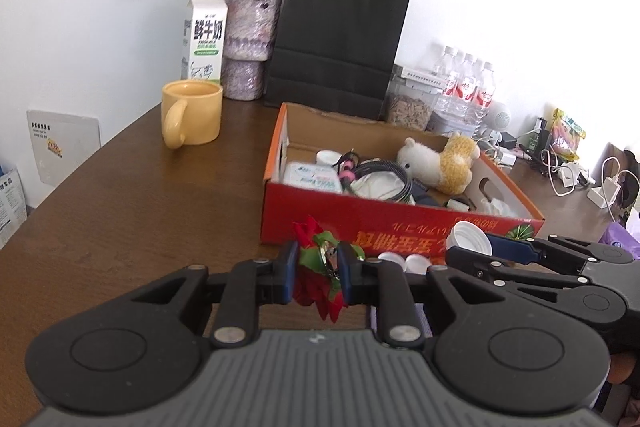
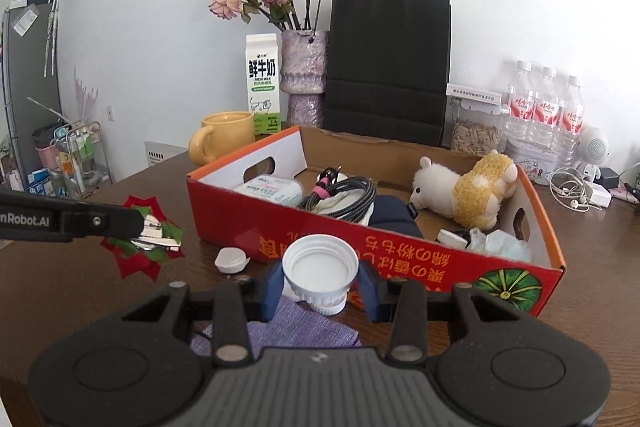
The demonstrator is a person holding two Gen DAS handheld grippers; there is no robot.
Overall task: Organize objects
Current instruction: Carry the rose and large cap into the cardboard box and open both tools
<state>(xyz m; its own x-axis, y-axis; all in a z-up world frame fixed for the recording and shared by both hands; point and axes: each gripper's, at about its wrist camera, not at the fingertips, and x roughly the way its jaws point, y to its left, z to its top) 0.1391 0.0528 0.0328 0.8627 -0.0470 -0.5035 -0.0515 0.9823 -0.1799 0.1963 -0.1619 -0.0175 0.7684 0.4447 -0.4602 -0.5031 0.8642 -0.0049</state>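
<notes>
My left gripper (image 1: 318, 261) is shut on a red and green fabric flower clip (image 1: 320, 287), held just above the brown table in front of the red cardboard box (image 1: 400, 223). In the right wrist view the same clip (image 2: 136, 263) hangs from the left gripper (image 2: 142, 231) at the left. My right gripper (image 2: 320, 281) is shut on a white screw cap (image 2: 320, 267), open side up, right before the box's front wall (image 2: 248, 223). The cap (image 1: 469, 239) also shows at the right of the left wrist view. The box holds a plush alpaca (image 2: 468, 191), a coiled cable (image 2: 344, 199) and a wipes pack (image 2: 272, 189).
Small white lids (image 2: 231, 259) lie on the table before the box, near a purple cloth (image 2: 296, 327). Behind the box stand a yellow mug (image 1: 192, 113), a milk carton (image 1: 206, 37), a vase of dried roses (image 1: 250, 39), a black paper bag (image 1: 340, 39) and water bottles (image 2: 544, 111). Chargers and cords (image 1: 568, 175) clutter the right.
</notes>
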